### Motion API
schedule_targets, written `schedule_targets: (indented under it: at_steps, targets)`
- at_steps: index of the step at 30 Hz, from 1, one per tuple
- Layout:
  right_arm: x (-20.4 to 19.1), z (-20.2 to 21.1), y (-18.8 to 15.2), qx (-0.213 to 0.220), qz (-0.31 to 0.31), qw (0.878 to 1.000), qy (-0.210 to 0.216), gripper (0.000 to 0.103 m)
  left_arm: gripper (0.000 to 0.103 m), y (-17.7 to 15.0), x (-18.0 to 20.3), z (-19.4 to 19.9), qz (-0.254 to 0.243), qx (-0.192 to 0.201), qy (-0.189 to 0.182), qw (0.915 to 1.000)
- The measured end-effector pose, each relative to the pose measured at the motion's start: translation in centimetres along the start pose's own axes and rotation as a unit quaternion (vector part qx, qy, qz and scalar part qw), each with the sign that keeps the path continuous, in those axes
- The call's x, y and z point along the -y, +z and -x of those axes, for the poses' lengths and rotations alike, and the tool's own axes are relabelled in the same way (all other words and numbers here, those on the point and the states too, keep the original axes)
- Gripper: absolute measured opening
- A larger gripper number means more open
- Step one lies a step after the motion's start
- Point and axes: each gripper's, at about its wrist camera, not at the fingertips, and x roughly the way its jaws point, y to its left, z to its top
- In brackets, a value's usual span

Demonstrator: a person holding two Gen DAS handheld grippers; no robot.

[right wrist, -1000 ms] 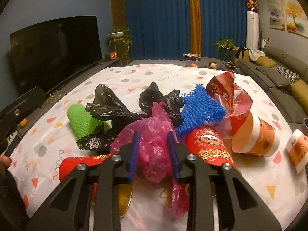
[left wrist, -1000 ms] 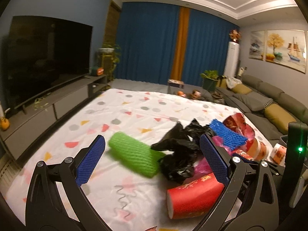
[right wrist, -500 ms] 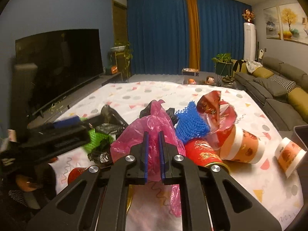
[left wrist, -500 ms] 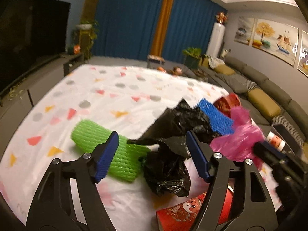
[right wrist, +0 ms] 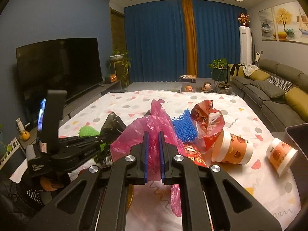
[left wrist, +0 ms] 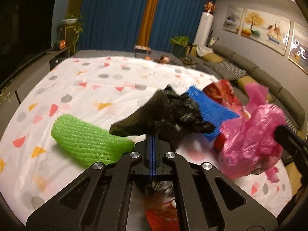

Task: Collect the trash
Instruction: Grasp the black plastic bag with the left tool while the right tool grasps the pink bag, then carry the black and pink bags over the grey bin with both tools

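left wrist view: left hand-held gripper pinches black bag; right hand-held gripper clamps pink bag.

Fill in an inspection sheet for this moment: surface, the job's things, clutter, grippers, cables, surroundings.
Surface: white sheet with coloured dots and triangles.
Job's things: black bag, pink bag, green foam net, blue foam net, red wrapper, two paper cups lying on their sides.
Clutter: nothing seen apart from the trash.
Grippers: left gripper shut on the black bag; right gripper shut on the pink bag, which is lifted.
Cables: nothing seen.
Surroundings: television, blue curtains, grey sofa, plants, wall pictures.
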Motion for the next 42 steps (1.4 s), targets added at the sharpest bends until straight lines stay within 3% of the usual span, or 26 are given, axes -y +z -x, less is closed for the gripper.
schedule_targets:
  at_steps: [12, 20, 30, 42]
  targets:
    - [0.9, 3.5, 1.1, 0.034, -0.018, 0.999, -0.001, 0.010, 0.000, 2.9, 2.4, 7.4, -0.011, 0.085, -0.015, 0.9962]
    - [2.1, 6.9, 1.6, 0.059, -0.031, 0.998, -0.001, 0.010, 0.000, 4.0, 5.3, 11.2, -0.033, 0.114, -0.022, 0.9927]
    - [5.4, 11.4, 0.9, 0.076, -0.043, 0.996, -0.022, 0.010, 0.000, 3.5, 11.0, 13.4, -0.063, 0.127, -0.060, 0.9880]
    - [10.8, 15.6, -0.2, 0.088, -0.058, 0.992, -0.076, 0.010, 0.000, 2.5, 19.5, 11.8, -0.101, 0.109, -0.123, 0.9813]
